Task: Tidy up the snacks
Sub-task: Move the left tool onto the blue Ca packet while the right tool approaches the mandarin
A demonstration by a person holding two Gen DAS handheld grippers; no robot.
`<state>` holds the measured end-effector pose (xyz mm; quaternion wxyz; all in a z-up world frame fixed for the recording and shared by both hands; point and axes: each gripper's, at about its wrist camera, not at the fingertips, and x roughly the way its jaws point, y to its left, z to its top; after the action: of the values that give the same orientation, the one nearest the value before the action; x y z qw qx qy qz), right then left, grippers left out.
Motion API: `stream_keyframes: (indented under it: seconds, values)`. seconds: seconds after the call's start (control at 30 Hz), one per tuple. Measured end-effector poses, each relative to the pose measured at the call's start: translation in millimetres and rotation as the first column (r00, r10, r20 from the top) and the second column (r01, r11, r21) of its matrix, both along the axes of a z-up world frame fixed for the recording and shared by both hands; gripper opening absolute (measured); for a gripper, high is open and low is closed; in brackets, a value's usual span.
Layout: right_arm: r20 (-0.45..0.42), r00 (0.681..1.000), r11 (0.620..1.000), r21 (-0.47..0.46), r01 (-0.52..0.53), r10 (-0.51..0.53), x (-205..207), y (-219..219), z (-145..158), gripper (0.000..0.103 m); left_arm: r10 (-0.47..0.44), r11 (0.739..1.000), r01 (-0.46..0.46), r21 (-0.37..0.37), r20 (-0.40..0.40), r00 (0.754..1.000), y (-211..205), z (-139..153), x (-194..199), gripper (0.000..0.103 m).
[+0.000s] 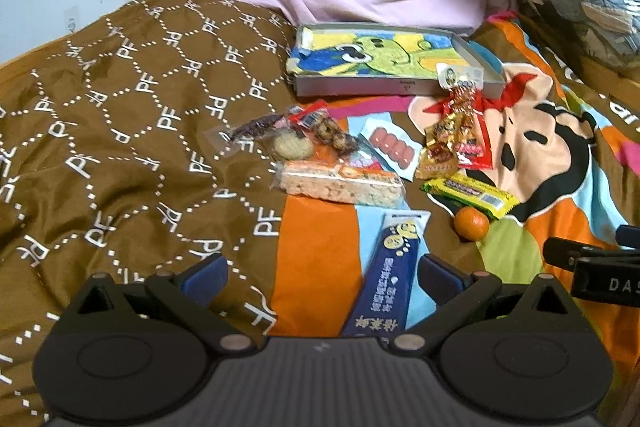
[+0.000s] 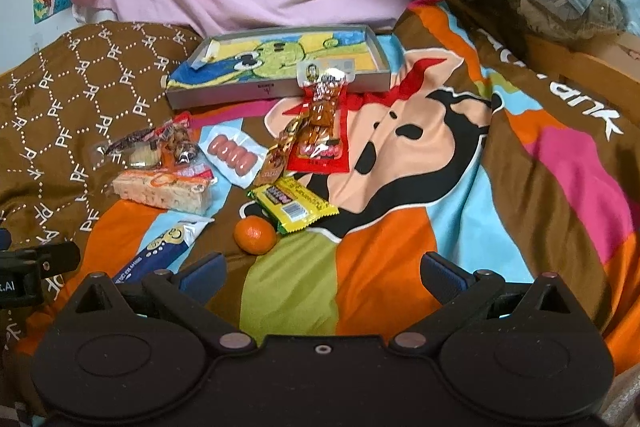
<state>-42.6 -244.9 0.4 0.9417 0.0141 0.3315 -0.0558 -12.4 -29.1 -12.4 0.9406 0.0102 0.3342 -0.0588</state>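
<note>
I see the snacks in the middle of both frames: one round orange [image 2: 255, 235], one yellow crinkled packet [image 2: 294, 205], one rice bar [image 1: 340, 185], one flat tray [image 2: 280, 67] behind them. Only my left view shows the whole blue packet [image 1: 386, 267] between the pads. My left gripper [image 1: 322, 277] and right gripper [image 2: 322, 277] both stand apart, holding nothing.

Left gripper [image 1: 322, 277] jaws spread wide, nothing between the pads, held low and level, pointing forward. Right gripper [image 2: 322, 277] same: wide apart, empty, level. The two sit side by side, near each other.
</note>
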Motion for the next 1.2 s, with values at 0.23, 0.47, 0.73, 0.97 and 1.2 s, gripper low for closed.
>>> stream_keyframes:
  seconds: [0.23, 0.47, 0.73, 0.97, 1.2]
  values:
    - [-0.059, 0.998, 0.998, -0.057, -0.031, 0.027, 6, 8, -4, 0.102, -0.028, 0.999, 0.029, 0.022, -0.034, 0.999, -5, -10, 3, 0.103]
    - [-0.103, 0.994, 0.994, -0.102, -0.039, 0.028, 11, 10, -8, 0.102, -0.047, 0.998, 0.05, 0.043, -0.066, 0.997, -9, -18, 8, 0.103]
    - [-0.121, 0.989, 0.992, -0.091, -0.091, 0.08, 23, 7, -6, 0.102, -0.071, 0.996, 0.076, 0.045, -0.094, 0.993, -13, -23, 19, 0.103]
    - [-0.097, 0.977, 0.979, -0.052, -0.196, 0.191, 39, 0, -3, 0.102, -0.069, 0.996, 0.074, 0.039, -0.11, 0.991, -15, -28, 32, 0.103]
    - [-0.057, 0.955, 0.952, -0.081, -0.296, 0.292, 49, 0, -3, 0.102, -0.089, 0.995, 0.095, 0.043, -0.131, 0.987, -18, -36, 42, 0.103]
